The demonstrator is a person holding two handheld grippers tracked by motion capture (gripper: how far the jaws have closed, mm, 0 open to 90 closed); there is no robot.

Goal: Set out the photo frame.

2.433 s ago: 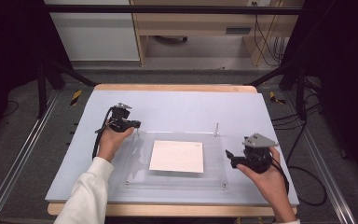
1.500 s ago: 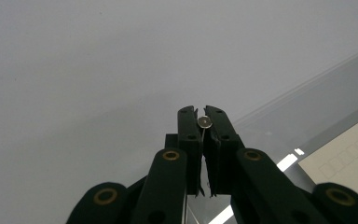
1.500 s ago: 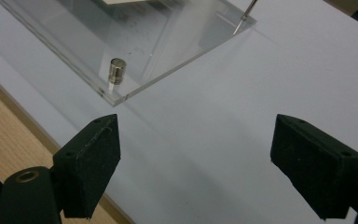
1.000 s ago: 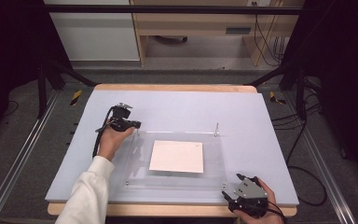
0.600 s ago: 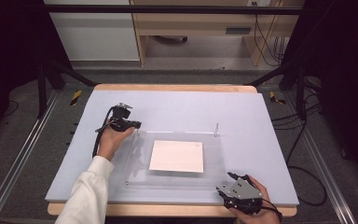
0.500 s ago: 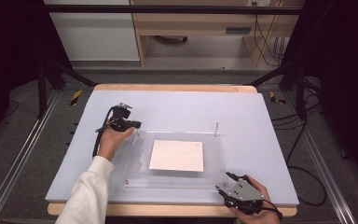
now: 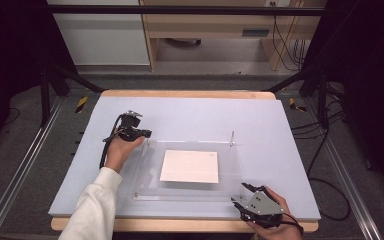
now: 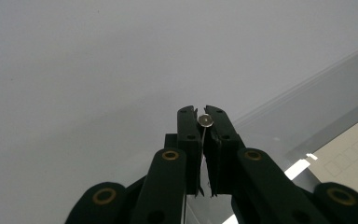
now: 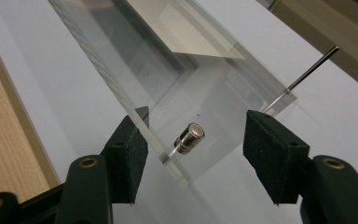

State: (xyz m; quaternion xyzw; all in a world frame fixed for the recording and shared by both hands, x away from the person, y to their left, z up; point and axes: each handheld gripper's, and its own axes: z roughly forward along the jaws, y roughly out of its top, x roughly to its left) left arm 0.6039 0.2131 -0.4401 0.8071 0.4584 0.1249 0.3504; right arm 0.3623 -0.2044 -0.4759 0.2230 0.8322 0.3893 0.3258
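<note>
A clear acrylic plate (image 7: 147, 170) lies on the blue-grey mat (image 7: 190, 115), and a cream sheet of paper (image 7: 190, 166) lies flat at its middle. My left gripper (image 7: 145, 135) is at the plate's far-left corner. In the left gripper view it (image 8: 205, 126) is shut on a thin round-headed pin (image 8: 206, 121). My right gripper (image 7: 240, 195) is at the near-right corner. Its jaws have just been closing and stand open (image 9: 198, 140) on either side of a short metal stud (image 9: 189, 138) on that corner (image 9: 177, 163); the pads do not touch it.
Another thin pin (image 7: 232, 138) stands upright at the plate's far-right corner, also seen as a slanted pin (image 9: 307, 74). The wooden table edge (image 7: 155, 222) runs just in front of the mat. Metal rails (image 7: 25, 165) flank the table.
My right hand has come from the plate's right side down to its near-right corner by the front edge, and its jaws have narrowed. The left hand and gripper have not moved.
</note>
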